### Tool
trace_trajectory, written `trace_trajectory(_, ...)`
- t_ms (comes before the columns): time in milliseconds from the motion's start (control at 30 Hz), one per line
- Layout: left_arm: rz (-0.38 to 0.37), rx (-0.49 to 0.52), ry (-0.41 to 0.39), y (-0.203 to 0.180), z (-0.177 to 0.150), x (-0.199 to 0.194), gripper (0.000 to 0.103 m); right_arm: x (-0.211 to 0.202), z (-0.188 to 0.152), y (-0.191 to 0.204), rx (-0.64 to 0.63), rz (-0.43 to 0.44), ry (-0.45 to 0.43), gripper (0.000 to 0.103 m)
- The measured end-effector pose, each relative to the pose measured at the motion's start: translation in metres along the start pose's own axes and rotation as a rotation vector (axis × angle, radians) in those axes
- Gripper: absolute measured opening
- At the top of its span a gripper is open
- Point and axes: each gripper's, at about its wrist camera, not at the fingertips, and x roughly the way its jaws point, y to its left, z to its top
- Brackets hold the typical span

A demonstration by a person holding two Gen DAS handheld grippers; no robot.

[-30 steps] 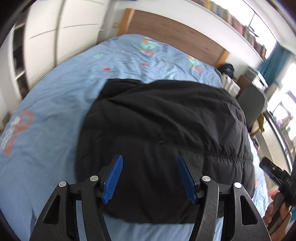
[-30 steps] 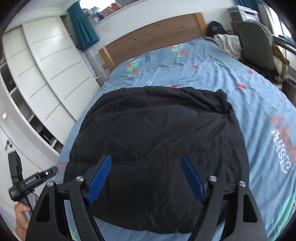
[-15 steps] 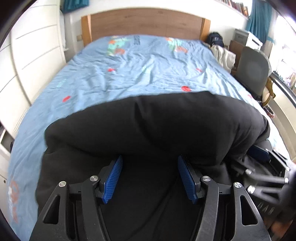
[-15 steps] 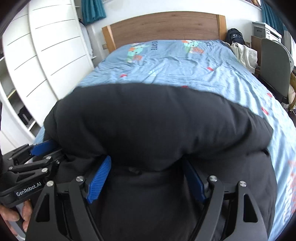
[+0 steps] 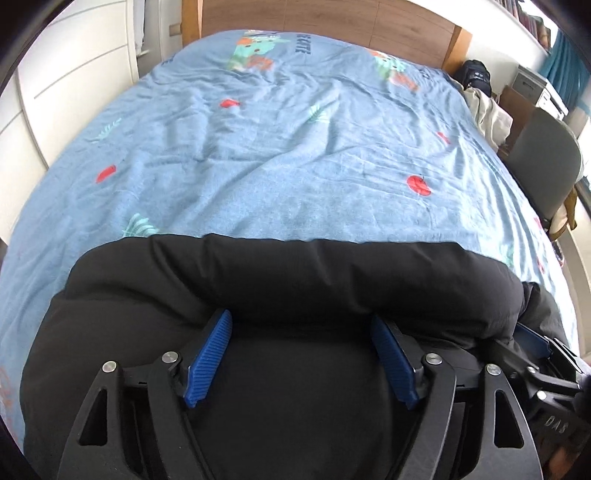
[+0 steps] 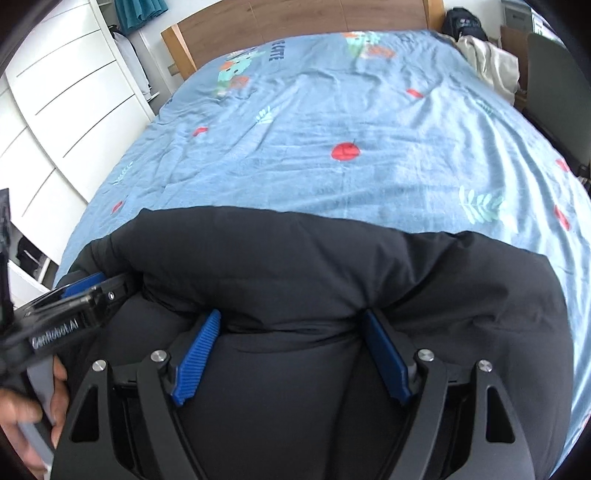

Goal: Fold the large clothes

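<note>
Jaws, both grippers: spread wide, blue pads apart, tips tucked under a thick roll of black cloth; we clamp nothing.

Item 1, left gripper [image 5: 301, 354]: pushed into the jacket [image 5: 295, 273] from the near side. One second ago we hovered above the jacket lying flat; now its near part is lifted and rolled away from us into a bulging fold.

Item 2, right gripper [image 6: 291, 354]: same posture, beside the left one, which shows at the left edge of its view with a hand [image 6: 22, 424] on the grip.

Item 3, jacket: on the near end of the bed [image 5: 295, 147], black, padded. We judge the fold half made; the puffed filling may spring back unless pressed down.

Item 4, surroundings, left to right: white wardrobe [image 6: 62, 110], wooden headboard [image 6: 295, 14], heap of clothes [image 6: 487, 59], grey chair [image 5: 543, 162]. All well apart from the jacket; nothing lies in the fold's path.
</note>
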Motion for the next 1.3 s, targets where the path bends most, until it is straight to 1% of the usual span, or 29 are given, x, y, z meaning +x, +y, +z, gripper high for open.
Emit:
trace_trajectory(100, 0.021, 0.007, 0.009, 0.023, 0.000, -0.002, 0.080, -0.005, -0.007, -0.028, 0.018, -0.001, 0.007, 0.079)
trace_trajectory(167, 0.048, -0.012, 0.016, 0.047, -0.003, -0.003, 0.083, -0.010, -0.013, -0.050, 0.044, -0.038, 0.015, 0.079)
trace_trajectory(233, 0.080, -0.052, 0.033, 0.078, -0.008, -0.004, 0.083, -0.017, -0.022, -0.078, 0.084, -0.072, 0.012, 0.079)
trace_trajectory(300, 0.144, -0.079, 0.041, 0.107, -0.012, -0.005, 0.083, -0.022, -0.031, -0.105, 0.125, -0.122, 0.029, 0.079)
trace_trajectory(333, 0.204, -0.091, 0.056, 0.125, -0.015, -0.006, 0.083, -0.025, -0.034, -0.115, 0.134, -0.162, 0.040, 0.079)
trace_trajectory(367, 0.249, -0.092, 0.065, 0.137, -0.019, -0.008, 0.083, -0.028, -0.039, -0.129, 0.138, -0.232, 0.062, 0.079)
trace_trajectory(400, 0.281, -0.089, 0.068, 0.145, -0.022, -0.010, 0.083, -0.031, -0.042, -0.138, 0.145, -0.273, 0.077, 0.079)
trace_trajectory(433, 0.337, -0.072, 0.063, 0.155, -0.027, -0.016, 0.083, -0.038, -0.046, -0.148, 0.159, -0.310, 0.083, 0.079)
trace_trajectory(500, 0.383, -0.050, 0.027, 0.163, -0.034, -0.030, 0.079, -0.055, -0.053, -0.159, 0.176, -0.357, 0.060, 0.079)
trace_trajectory(567, 0.360, -0.050, -0.032, 0.166, -0.043, -0.052, 0.078, -0.079, -0.058, -0.159, 0.172, -0.370, 0.008, 0.079)
trace_trajectory(633, 0.321, -0.066, -0.101, 0.165, -0.051, -0.074, 0.078, -0.100, -0.061, -0.149, 0.155, -0.352, -0.050, 0.080)
trace_trajectory(700, 0.253, -0.077, -0.152, 0.159, -0.060, -0.092, 0.078, -0.118, -0.065, -0.131, 0.137, -0.300, -0.105, 0.080)
trace_trajectory(733, 0.203, -0.088, -0.171, 0.154, -0.067, -0.100, 0.079, -0.123, -0.067, -0.121, 0.127, -0.274, -0.121, 0.080)
trace_trajectory(833, 0.110, -0.099, -0.194, 0.135, -0.083, -0.108, 0.079, -0.131, -0.072, -0.082, 0.083, -0.179, -0.167, 0.080)
trace_trajectory(900, 0.082, -0.105, -0.195, 0.120, -0.090, -0.103, 0.079, -0.126, -0.075, -0.055, 0.060, -0.133, -0.178, 0.080)
trace_trajectory(933, 0.082, -0.091, -0.193, 0.114, -0.094, -0.098, 0.079, -0.123, -0.078, -0.044, 0.046, -0.118, -0.184, 0.080)
trace_trajectory(1000, 0.118, -0.050, -0.209, 0.103, -0.102, -0.091, 0.079, -0.112, -0.084, -0.025, 0.008, -0.093, -0.183, 0.080)
trace_trajectory(1067, 0.133, -0.033, -0.219, 0.097, -0.109, -0.086, 0.080, -0.094, -0.089, -0.013, -0.031, -0.115, -0.162, 0.080)
trace_trajectory(1167, 0.118, -0.046, -0.234, 0.102, -0.115, -0.085, 0.081, -0.084, -0.098, -0.015, -0.031, -0.117, -0.165, 0.083)
trace_trajectory(1200, 0.116, -0.051, -0.236, 0.104, -0.116, -0.084, 0.081, -0.083, -0.100, -0.021, -0.008, -0.114, -0.171, 0.086)
trace_trajectory(1300, 0.116, -0.065, -0.243, 0.108, -0.122, -0.085, 0.081, -0.084, -0.105, -0.038, 0.046, -0.114, -0.177, 0.087)
